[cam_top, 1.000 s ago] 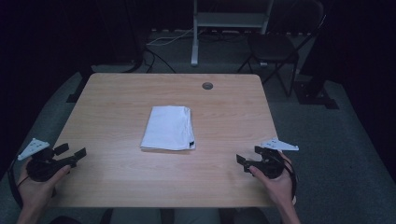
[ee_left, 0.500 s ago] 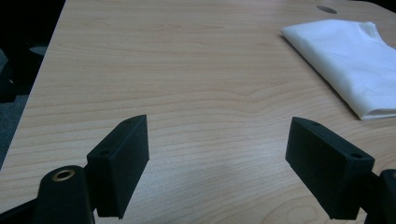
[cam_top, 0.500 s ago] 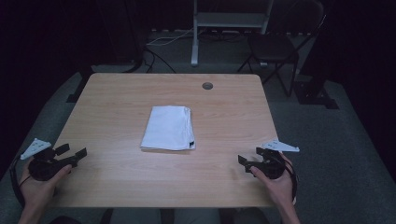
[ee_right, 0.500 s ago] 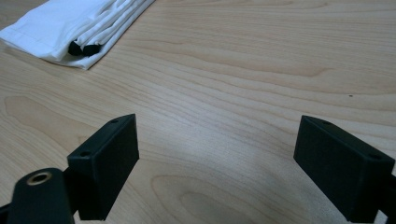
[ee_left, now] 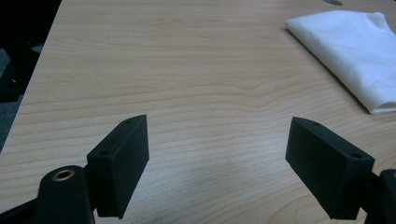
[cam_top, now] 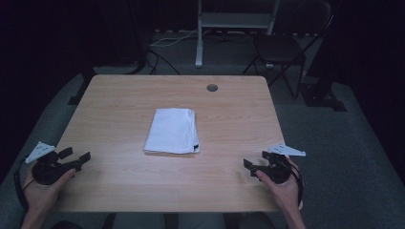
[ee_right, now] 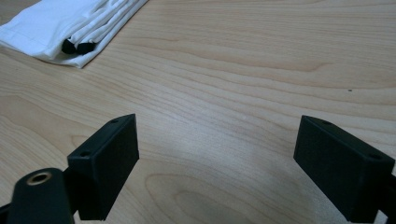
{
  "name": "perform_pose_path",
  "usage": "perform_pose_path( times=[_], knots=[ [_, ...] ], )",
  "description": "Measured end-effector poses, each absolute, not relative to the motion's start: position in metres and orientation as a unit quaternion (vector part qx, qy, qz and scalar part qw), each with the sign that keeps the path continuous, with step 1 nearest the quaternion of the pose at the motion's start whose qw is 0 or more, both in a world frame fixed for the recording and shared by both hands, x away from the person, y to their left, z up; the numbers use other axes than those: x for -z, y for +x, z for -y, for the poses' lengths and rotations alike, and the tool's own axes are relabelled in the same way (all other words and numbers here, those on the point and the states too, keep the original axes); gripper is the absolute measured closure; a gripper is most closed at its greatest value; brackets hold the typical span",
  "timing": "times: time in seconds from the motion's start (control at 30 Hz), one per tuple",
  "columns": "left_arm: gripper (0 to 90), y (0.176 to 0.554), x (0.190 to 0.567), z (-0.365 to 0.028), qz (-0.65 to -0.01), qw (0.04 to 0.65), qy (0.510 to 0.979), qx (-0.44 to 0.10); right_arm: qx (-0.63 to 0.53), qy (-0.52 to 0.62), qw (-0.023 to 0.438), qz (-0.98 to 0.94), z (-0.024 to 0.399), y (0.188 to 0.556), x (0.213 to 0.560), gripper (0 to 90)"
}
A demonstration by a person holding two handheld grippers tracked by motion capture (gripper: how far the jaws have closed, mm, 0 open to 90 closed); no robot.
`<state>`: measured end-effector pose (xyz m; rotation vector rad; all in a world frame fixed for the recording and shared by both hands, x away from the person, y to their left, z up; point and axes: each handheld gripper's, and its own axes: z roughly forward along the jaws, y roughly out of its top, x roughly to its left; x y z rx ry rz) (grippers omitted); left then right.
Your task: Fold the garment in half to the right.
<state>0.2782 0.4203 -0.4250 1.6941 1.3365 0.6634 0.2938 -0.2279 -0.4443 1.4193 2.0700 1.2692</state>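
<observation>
While folded white cloth [cam_top: 173, 130] lies untouched at centre: left gripper [cam_top: 76, 156] at 8 o'clock, right gripper [cam_top: 255, 163] at 4 o'clock, jaws wide apart, empty; handling not yet begun.

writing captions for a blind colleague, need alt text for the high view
A folded white cloth lies in the middle of a light wooden table. A person's hands hold an open left claw and an open right claw near the table's near corners, both apart from the cloth. A dark folding chair stands behind the table.

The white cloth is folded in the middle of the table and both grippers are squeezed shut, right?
Not quite. The cloth is folded mid-table, but the left gripper and right gripper are open, jaws wide apart, as each gripper view shows.
</observation>
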Motion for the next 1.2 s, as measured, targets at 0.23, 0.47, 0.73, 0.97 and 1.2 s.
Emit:
perform_pose_path(
  times=[0.23, 0.47, 0.73, 0.97, 1.2],
  knots=[
    [21.2, 0.278, 0.426, -0.42, -0.535, 0.426, 0.679, -0.267, -0.448, 0.499, 0.164, -0.723, 0.228, 0.294, 0.444, 13.2],
    [21.2, 0.279, 0.429, -0.42, -0.535, 0.422, 0.682, -0.265, -0.448, 0.501, 0.162, -0.723, 0.229, 0.294, 0.444, 13.2],
    [21.1, 0.28, 0.431, -0.419, -0.535, 0.419, 0.684, -0.266, -0.449, 0.502, 0.16, -0.722, 0.229, 0.294, 0.445, 13.1],
    [21.2, 0.282, 0.434, -0.418, -0.535, 0.417, 0.686, -0.264, -0.448, 0.502, 0.16, -0.722, 0.228, 0.294, 0.444, 13.1],
    [21.2, 0.282, 0.436, -0.419, -0.535, 0.414, 0.688, -0.263, -0.449, 0.502, 0.159, -0.721, 0.229, 0.295, 0.445, 13.1]
  ],
)
